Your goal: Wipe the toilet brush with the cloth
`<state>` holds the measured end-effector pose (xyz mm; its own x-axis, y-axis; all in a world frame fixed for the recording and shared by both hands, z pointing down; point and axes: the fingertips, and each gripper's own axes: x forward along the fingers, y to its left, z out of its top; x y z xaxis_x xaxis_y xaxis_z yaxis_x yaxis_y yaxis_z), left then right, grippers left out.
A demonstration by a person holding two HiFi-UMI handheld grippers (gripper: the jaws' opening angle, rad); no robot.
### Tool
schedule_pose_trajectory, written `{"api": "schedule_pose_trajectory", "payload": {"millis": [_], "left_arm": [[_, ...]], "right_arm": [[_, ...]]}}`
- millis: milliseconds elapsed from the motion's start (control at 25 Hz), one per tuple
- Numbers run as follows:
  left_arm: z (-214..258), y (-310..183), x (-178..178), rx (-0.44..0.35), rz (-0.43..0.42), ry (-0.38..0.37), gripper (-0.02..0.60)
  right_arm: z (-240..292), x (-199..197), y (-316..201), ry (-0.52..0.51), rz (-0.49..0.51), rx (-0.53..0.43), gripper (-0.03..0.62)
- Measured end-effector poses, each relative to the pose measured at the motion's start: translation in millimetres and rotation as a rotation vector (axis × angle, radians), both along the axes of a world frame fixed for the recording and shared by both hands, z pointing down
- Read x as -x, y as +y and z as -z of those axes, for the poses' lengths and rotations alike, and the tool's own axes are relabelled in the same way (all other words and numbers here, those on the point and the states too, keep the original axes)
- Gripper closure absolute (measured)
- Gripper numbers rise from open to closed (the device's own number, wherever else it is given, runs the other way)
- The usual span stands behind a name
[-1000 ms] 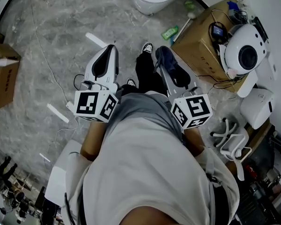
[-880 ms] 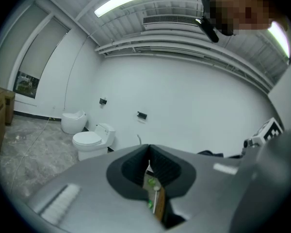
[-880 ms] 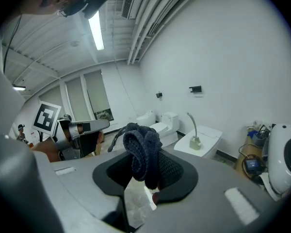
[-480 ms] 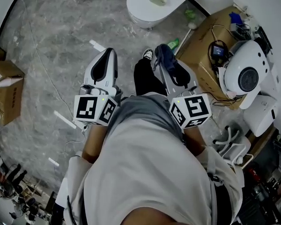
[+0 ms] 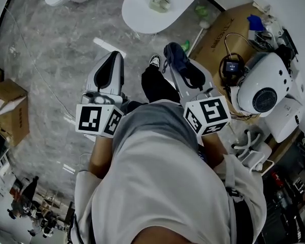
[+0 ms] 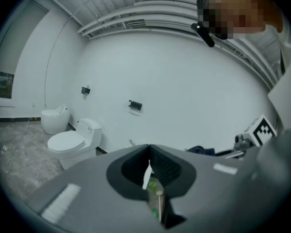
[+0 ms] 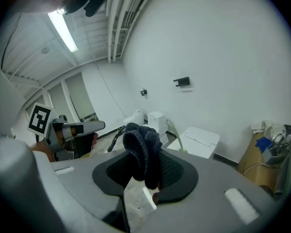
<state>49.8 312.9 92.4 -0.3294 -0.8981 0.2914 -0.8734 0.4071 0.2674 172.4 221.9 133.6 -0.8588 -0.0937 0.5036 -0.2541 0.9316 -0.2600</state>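
A pale green toilet brush (image 5: pixel 159 0) rests on the shut lid of a white toilet (image 5: pixel 142 19) ahead of me; in the right gripper view its handle (image 7: pixel 173 131) slants up from that lid. My right gripper (image 5: pixel 174 54) is shut on a dark blue cloth (image 5: pixel 179 61), which bunches up between the jaws (image 7: pixel 143 154). My left gripper (image 5: pixel 116 56) is held level beside it, jaws shut with nothing between them (image 6: pixel 149 152). Both grippers are well short of the toilet, over the floor.
A cardboard box (image 5: pixel 219 28) with cables and a white round device (image 5: pixel 262 88) stands at the right. Another cardboard box (image 5: pixel 11 111) sits at the left. Two more toilets (image 6: pixel 72 142) line the white wall. A green bottle (image 5: pixel 185 46) lies by the box.
The toilet with the brush has come closer and lower in the head view as the person moved toward it. Both grippers kept their pose and the cloth stays held.
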Motion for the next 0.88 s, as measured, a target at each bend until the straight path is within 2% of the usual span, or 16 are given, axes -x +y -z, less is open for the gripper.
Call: {"api": "schedule_pose_trajectory", "payload": {"millis": [240,600,880], "left_arm": [[-4,-52,18,0.042,-0.027,-0.005,0.581],[-12,-118,47,0.098,-0.093,-0.058,0.581],[-27,-166,95,0.135,-0.151,-0.109,0.581]], "right_arm": [[-5,12,-51,-0.011,-0.025,0.078,0.485],[-6,23,-101,-0.007,-0.067,0.056,0.485],[-17,47,-123,-0.009,-0.132,0.076,0.485]]}}
